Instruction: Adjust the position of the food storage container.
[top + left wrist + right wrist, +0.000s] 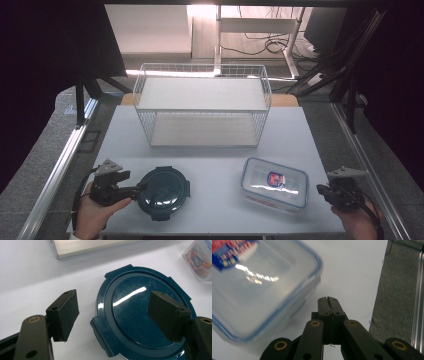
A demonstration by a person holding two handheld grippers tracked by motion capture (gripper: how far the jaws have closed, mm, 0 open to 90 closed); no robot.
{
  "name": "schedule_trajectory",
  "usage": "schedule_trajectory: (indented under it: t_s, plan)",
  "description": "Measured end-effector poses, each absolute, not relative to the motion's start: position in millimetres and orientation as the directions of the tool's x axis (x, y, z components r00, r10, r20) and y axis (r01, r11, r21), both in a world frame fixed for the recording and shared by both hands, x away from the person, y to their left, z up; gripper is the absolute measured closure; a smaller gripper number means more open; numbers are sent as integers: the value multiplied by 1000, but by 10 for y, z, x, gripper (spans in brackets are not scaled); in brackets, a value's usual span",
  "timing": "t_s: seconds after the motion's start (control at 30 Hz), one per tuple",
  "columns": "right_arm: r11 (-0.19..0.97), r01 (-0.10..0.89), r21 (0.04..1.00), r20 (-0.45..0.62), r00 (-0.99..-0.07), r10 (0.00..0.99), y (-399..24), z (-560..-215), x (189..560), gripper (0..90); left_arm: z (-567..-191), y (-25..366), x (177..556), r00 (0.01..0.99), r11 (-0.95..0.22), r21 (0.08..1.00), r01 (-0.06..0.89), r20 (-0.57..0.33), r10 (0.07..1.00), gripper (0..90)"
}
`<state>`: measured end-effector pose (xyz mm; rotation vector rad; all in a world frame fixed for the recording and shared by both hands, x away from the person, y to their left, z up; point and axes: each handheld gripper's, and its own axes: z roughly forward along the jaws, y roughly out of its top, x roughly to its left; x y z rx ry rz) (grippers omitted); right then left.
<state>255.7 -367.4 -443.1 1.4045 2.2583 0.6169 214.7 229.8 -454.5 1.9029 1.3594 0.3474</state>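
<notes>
The left tool [134, 189] stands released astride the rim of the dark round container [163, 193] at the worktop's [210, 150] near edge; nothing is lifted yet. The right tool [320, 190], clenched empty, sits beside the clear box [274, 183].

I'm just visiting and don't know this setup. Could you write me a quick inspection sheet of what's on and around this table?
Surface: pale grey table top, flat, on a metal-railed frame.
Job's things: round dark-teal plastic container with clip lid, near left; clear rectangular plastic box with blue-rimmed lid, near right, closed.
Clutter: white wire two-tier shelf basket at the back, nothing in it.
Grippers: left gripper has its jaws open, one either side of the teal lid's edge, not pressing; right gripper has its jaws shut on nothing, beside the clear box.
Cables: black leads on the floor behind.
Surroundings: grey carpet, desk legs, dark curtains.
</notes>
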Motion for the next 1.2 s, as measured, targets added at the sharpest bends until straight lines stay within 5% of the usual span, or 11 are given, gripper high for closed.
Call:
schedule_trajectory:
  t_s: [0.8,1.2]
  plan:
    - [421,757,499,-32,-470,882,-3343,-4674,2545,892,-4541,2325,2144,390,-138,712,689,-203,898,244]
    - [479,717,506,-50,-531,846,-2931,-4710,2903,892,-4547,2372,2150,380,-130,710,692,-205,902,244]
